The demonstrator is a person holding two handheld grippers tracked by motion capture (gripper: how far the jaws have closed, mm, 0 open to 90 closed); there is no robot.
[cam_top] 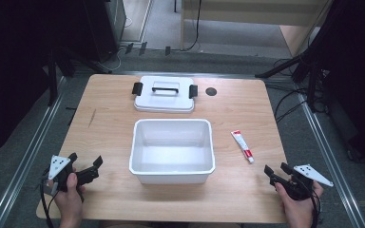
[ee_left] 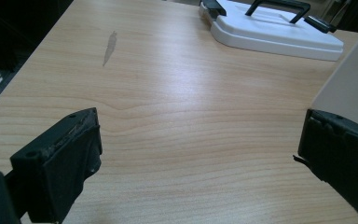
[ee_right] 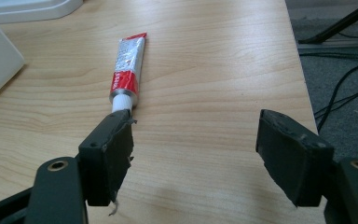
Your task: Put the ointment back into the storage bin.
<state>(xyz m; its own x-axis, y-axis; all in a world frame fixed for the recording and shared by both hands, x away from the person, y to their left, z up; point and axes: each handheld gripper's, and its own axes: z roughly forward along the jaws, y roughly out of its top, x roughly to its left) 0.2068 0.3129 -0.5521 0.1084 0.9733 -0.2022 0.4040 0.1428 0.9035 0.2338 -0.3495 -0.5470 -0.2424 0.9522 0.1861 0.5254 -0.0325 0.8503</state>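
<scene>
Nothing grasped yet: left gripper and right gripper rest at the near table corners, fingers apart; tube lies right of the open bin, lid behind; next move likely right-gripper reach to the tube.

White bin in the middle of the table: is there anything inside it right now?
The white bin looks empty in the high view: bare white floor and walls. The strip of floor just behind its near wall is hidden by the rim. Its lid lies behind it.
</scene>
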